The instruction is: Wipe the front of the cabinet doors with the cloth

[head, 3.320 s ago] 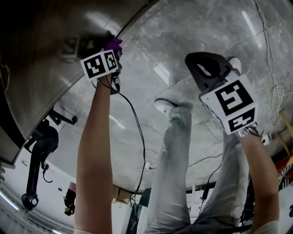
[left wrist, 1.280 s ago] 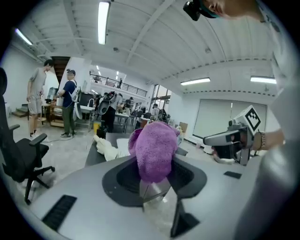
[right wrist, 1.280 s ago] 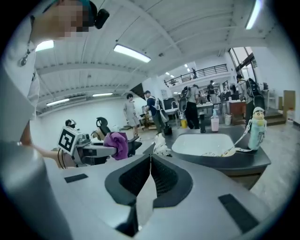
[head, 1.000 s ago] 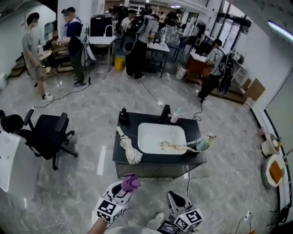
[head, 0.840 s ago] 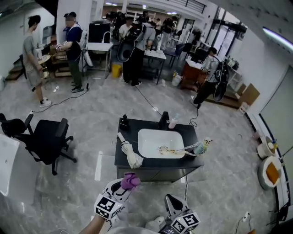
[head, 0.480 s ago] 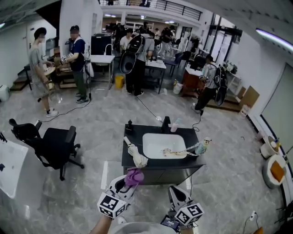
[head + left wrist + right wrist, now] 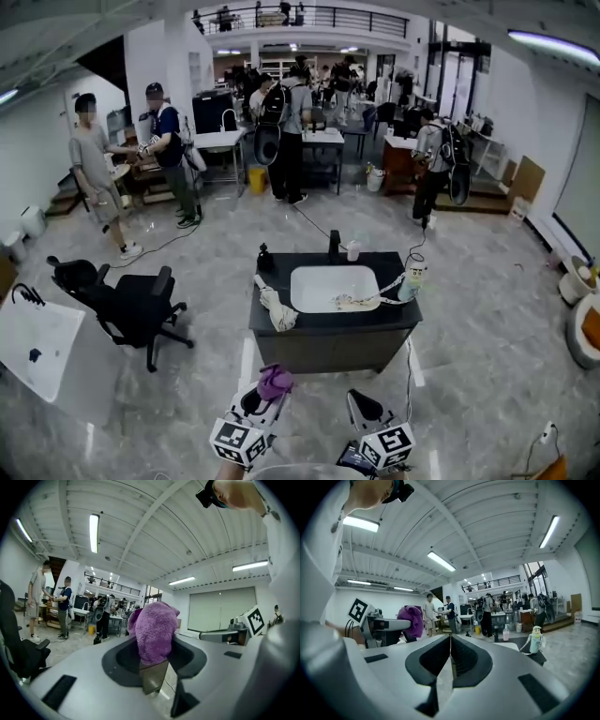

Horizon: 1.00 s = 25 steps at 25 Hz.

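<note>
Open floor point(image 7: 317, 392) before the cabinet point(image 7: 328, 351)

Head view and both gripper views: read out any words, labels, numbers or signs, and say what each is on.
No readable text anywhere.
Left marker cube, right marker cube: black-and-white square patterns only, no words.
Bottle on the sink counter: any label is too small to read.

Cabinet point(image 7: 323, 349) sat mid-floor, basin point(image 7: 333, 286) on top, office chair point(image 7: 131, 305) off to its left, people point(image 7: 286, 122) behind. In front: left gripper point(image 7: 265, 400) with the cloth point(image 7: 275, 382) between its jaws, right gripper point(image 7: 359, 401) beside.
</note>
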Available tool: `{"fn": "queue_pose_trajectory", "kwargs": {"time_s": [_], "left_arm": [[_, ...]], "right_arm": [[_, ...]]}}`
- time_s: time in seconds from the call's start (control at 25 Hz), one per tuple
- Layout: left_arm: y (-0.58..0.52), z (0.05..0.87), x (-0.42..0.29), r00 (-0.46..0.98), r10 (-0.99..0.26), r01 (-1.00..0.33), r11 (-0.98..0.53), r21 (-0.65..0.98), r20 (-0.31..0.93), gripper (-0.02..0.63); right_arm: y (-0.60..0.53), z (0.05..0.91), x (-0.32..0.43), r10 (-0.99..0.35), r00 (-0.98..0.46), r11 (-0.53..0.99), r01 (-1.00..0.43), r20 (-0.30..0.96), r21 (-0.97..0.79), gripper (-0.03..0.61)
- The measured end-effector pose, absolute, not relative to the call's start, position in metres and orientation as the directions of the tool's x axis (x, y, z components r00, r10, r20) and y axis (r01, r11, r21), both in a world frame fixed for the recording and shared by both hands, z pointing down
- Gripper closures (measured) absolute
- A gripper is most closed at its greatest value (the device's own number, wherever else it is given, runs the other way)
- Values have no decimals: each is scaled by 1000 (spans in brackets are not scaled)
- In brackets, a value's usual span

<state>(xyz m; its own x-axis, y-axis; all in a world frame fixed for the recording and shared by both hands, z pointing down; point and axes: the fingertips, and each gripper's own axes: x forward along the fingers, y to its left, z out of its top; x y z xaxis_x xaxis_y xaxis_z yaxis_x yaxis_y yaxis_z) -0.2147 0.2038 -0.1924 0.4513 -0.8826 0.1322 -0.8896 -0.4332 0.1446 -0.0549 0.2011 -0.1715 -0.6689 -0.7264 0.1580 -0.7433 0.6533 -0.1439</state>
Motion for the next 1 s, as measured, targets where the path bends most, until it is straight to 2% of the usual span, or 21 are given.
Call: {"fn": "queue_pose_trajectory", "kwargs": {"time_s": [0.28, 0.44, 0.6, 1.0], "left_arm": [[241, -184, -190, 441, -872, -898, -431, 93, 213, 472], [241, -186, -182, 497, -849, -867, -479, 135, 178, 472], [259, -186, -180, 583, -801, -810, -561, 173, 134, 472], [312, -151, -337, 570, -805, -816, -531, 227, 165, 472]], "right_arm": [[225, -145, -14, -738, -662, 626, -744, 131, -232, 551], [242, -155, -12, -767, -630, 604, -773, 123, -192, 551], [270, -148, -24, -799, -572, 545, -819, 185, -179, 551], [332, -150, -153, -821, -524, 469, -845, 225, -256, 551]]}}
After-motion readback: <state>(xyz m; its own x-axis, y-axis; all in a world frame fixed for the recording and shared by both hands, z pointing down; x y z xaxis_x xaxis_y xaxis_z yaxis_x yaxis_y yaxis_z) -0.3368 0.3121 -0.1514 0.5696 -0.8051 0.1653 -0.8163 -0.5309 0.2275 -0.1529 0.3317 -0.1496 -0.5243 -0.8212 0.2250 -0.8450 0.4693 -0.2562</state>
